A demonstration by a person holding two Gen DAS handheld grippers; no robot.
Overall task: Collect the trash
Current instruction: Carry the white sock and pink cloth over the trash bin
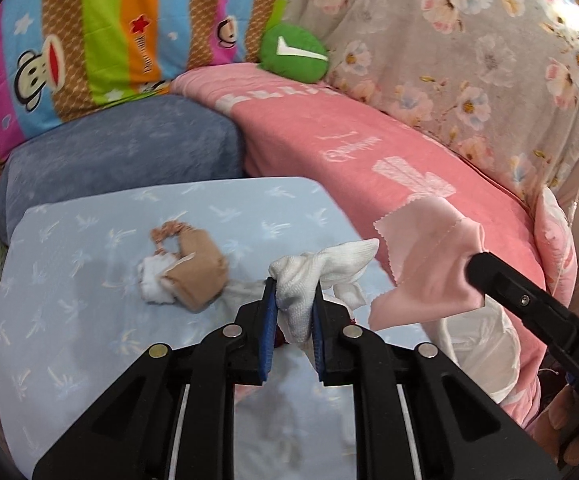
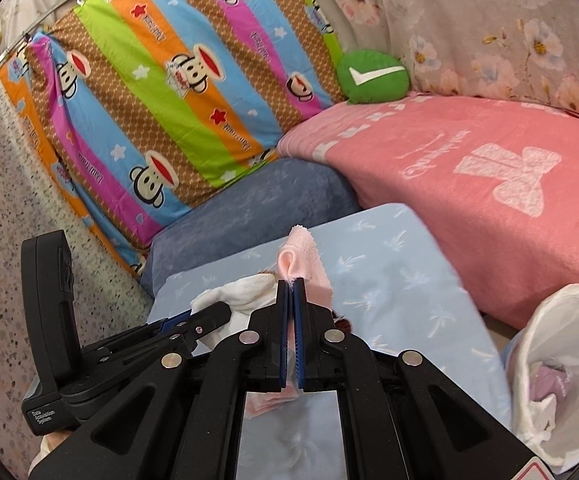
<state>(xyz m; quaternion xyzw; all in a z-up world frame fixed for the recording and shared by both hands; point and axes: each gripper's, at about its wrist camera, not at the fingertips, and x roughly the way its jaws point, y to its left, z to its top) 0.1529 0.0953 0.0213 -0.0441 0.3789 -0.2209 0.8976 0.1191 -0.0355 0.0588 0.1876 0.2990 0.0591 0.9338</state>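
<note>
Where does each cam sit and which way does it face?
Left wrist: on left gripper clamping a white knit sock, facing the pale blue pillow; right gripper's black finger visible.
Right wrist: on right gripper pinching a pink cloth, same direction; left gripper visible.
Shared: round green check-mark cushion.

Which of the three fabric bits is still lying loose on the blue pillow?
The tan and white bundle. The white knit cloth is pinched in the left tool, and the pink cloth in the right tool.
</note>
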